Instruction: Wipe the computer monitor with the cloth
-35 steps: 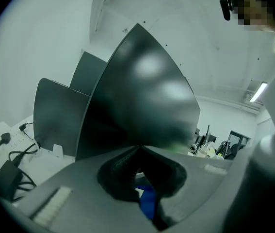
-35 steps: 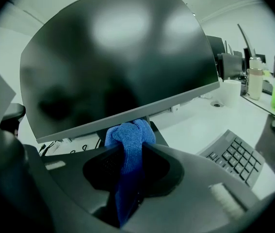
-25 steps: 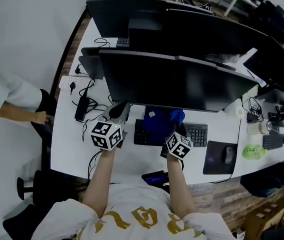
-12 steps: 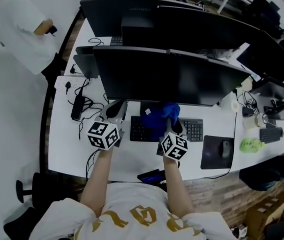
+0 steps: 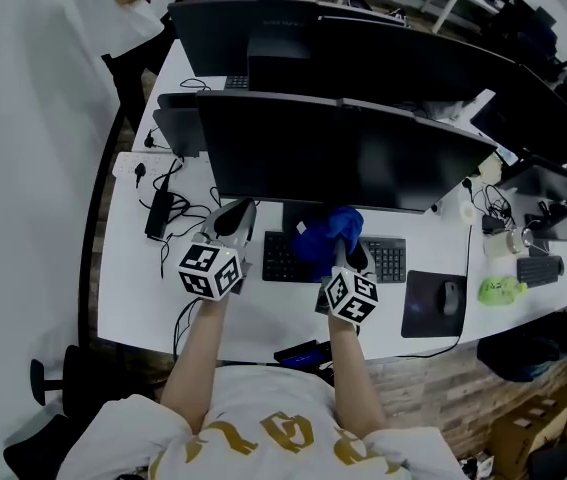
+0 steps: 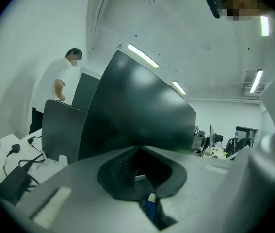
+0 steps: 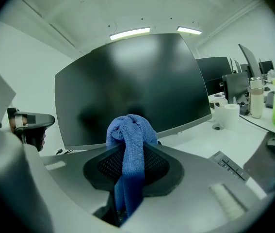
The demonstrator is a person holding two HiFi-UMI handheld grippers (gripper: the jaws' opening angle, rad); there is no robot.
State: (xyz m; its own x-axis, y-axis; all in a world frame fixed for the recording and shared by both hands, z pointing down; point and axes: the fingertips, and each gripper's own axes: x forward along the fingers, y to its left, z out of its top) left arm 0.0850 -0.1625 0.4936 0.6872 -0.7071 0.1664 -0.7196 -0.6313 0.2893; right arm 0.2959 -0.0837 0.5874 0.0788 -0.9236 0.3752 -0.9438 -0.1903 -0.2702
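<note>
My right gripper (image 7: 129,152) clamps the cloth (image 7: 130,127) before the monitor (image 7: 142,76). My left gripper (image 6: 139,154) is closed and empty. Wiping seems not yet begun.

Left gripper (image 5: 235,218) jaws together, right gripper (image 5: 351,256) — jaws clamped

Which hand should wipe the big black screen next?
The right gripper. It is shut on the blue cloth, which faces the monitor in front of it. The left gripper is shut on nothing, so it has nothing to wipe with.
</note>
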